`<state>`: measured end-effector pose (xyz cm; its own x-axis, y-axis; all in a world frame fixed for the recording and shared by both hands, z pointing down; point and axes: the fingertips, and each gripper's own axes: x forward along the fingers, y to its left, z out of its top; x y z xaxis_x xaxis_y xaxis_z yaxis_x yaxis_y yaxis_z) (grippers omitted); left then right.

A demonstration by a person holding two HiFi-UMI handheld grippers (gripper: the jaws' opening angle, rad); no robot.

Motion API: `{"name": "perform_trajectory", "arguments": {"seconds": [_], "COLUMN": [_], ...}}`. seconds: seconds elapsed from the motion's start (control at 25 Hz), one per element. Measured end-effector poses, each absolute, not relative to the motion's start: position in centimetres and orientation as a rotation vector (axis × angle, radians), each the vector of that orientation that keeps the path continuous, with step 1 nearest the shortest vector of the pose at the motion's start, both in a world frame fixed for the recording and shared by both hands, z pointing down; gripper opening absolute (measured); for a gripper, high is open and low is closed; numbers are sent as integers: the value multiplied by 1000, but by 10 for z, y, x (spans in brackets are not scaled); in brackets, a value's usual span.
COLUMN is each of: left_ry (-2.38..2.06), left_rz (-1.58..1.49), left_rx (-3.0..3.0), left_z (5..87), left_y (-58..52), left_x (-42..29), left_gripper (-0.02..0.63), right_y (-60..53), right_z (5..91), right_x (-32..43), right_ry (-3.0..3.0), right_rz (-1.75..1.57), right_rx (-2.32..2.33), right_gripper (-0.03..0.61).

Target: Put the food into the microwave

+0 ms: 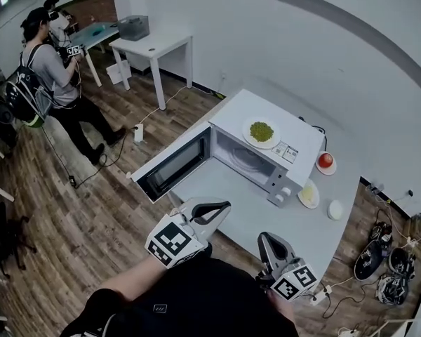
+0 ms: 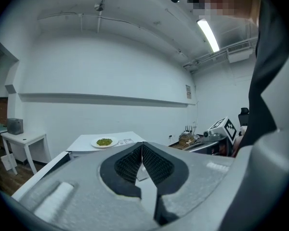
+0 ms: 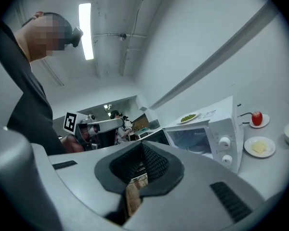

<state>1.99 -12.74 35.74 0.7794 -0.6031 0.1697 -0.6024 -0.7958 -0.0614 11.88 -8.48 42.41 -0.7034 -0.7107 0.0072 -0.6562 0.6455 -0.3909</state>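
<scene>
A white microwave [image 1: 266, 161] stands on the grey table [image 1: 224, 202] with its door [image 1: 172, 166] swung open to the left. On its top lies a plate of green food [image 1: 261, 132], seen also in the left gripper view as the plate [image 2: 104, 142] and in the right gripper view as the plate [image 3: 188, 117]. My left gripper [image 1: 223, 206] hovers over the table's near edge, in front of the open cavity, shut and empty [image 2: 142, 150]. My right gripper [image 1: 265, 239] sits further right and nearer me, its pads together with nothing held [image 3: 143, 150].
Right of the microwave are a plate with a red fruit [image 1: 325, 161], a plate of yellow food [image 1: 309, 195] and a white cup [image 1: 335, 210]. Another person [image 1: 52, 69] stands far left near a white desk [image 1: 154, 48]. Cables and gear [image 1: 386, 258] litter the floor at right.
</scene>
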Motion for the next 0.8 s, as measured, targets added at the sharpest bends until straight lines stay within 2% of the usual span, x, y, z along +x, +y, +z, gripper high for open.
{"name": "perform_trajectory", "arguments": {"seconds": [0.24, 0.48, 0.64, 0.8], "left_ry": [1029, 938, 872, 753], "left_rz": [-220, -321, -381, -608], "left_rx": [-2941, -2957, -2970, -2889], "left_z": [351, 357, 363, 379], "left_y": [-203, -252, -276, -295], "left_x": [2, 9, 31, 57], "left_gripper": [9, 9, 9, 9], "right_y": [-172, -215, -221, -224], "right_z": [418, 392, 405, 425], "right_x": [89, 65, 81, 109], "right_ry": [2779, 2809, 2843, 2828], "right_rz": [-523, -489, -520, -627], "right_rx": [-1086, -1014, -1065, -1125], "right_gripper": [14, 14, 14, 14]}}
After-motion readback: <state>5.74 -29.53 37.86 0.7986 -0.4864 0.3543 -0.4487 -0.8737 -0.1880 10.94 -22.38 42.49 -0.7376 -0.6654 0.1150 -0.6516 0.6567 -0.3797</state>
